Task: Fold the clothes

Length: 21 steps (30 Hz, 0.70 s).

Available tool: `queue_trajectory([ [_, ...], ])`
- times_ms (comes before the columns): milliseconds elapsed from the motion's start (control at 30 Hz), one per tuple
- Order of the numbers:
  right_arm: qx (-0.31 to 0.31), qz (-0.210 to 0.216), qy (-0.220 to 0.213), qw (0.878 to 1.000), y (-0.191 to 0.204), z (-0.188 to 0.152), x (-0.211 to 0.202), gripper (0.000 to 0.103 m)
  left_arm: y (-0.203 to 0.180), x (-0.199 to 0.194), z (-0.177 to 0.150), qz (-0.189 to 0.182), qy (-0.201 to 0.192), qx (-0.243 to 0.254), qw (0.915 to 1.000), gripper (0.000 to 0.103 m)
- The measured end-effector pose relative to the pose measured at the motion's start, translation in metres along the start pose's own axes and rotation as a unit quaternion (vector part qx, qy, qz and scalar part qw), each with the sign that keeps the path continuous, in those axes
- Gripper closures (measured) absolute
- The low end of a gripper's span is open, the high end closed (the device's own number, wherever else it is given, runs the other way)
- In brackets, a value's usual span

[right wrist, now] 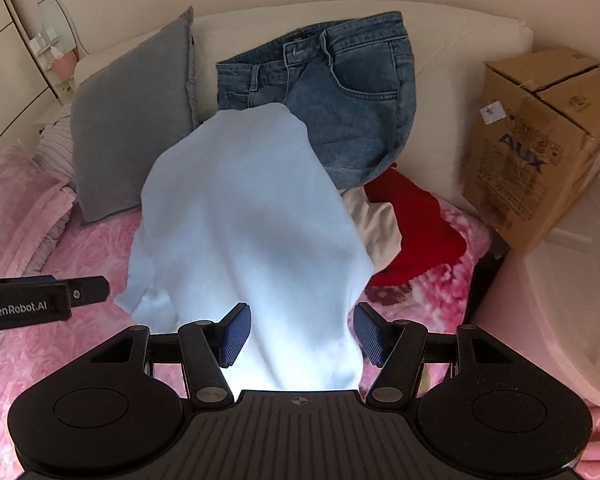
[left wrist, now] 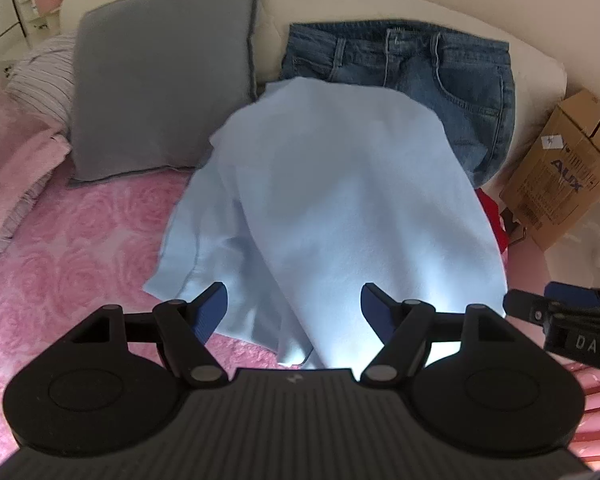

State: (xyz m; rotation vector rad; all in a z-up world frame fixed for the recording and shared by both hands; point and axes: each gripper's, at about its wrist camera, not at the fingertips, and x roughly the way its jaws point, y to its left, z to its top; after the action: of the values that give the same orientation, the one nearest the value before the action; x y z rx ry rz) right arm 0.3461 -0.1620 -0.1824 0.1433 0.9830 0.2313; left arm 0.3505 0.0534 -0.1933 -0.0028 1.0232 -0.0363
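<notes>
Shirt [left wrist: 332, 200], pale blue, spread over the pink bedspread [left wrist: 80, 240], its near end running in between the fingers of both grippers. Left gripper [left wrist: 294, 312]: fingers spread wide, cloth lying in the gap, pads clear of it. Right gripper [right wrist: 302, 334]: fingers likewise spread, cloth passing between them, no pinch visible. The two grippers sit side by side at the shirt's near edge.

Long axis runs straight away from the grippers toward the headboard; far end rides up over the jeans [left wrist: 440, 76]. One sleeve trails off to the left. Rumpled, not flat. Which end is the collar: cannot tell.

Judgement: open fingers at the near edge fit either a grasp about to close or a release just made. For a clean fold, pinches should take the two near corners evenly, tension kept level so the edge stays straight, sleeve tucked inside the body line.

Beyond: grey pillow [left wrist: 160, 80] left, red garment [right wrist: 416, 224] and box [right wrist: 540, 152] right.
</notes>
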Motion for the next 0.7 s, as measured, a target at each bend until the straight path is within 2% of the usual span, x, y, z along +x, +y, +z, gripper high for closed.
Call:
queue_trajectory([
  [267,0.014,0.004,0.018,1.0,-0.012,0.001,0.035,0.042,0.001,0.043,-0.002,-0.011,0.032,-0.011,0.9994,0.032],
  [500,0.013,0.023,0.039,0.999,-0.016,-0.006,0.052,0.045,0.003,0.058,-0.007,-0.008,0.05,-0.022,0.9985,0.032],
  [533,0.013,0.025,0.042,0.999,-0.016,-0.007,0.054,0.078,0.003,0.057,-0.008,-0.007,0.05,-0.024,0.9985,0.032],
  [567,0.013,0.028,0.045,0.999,-0.017,-0.008,0.056,0.102,0.003,0.056,-0.008,-0.007,0.048,-0.025,0.9985,0.032],
  [633,0.013,0.034,0.051,0.998,-0.018,-0.01,0.061,0.102,0.006,0.05,-0.011,-0.005,0.044,-0.031,0.9985,0.033],
  [700,-0.003,0.053,0.031,0.998,-0.009,-0.008,0.049,0.103,0.01,0.04,-0.015,-0.002,0.039,-0.037,0.9985,0.033],
])
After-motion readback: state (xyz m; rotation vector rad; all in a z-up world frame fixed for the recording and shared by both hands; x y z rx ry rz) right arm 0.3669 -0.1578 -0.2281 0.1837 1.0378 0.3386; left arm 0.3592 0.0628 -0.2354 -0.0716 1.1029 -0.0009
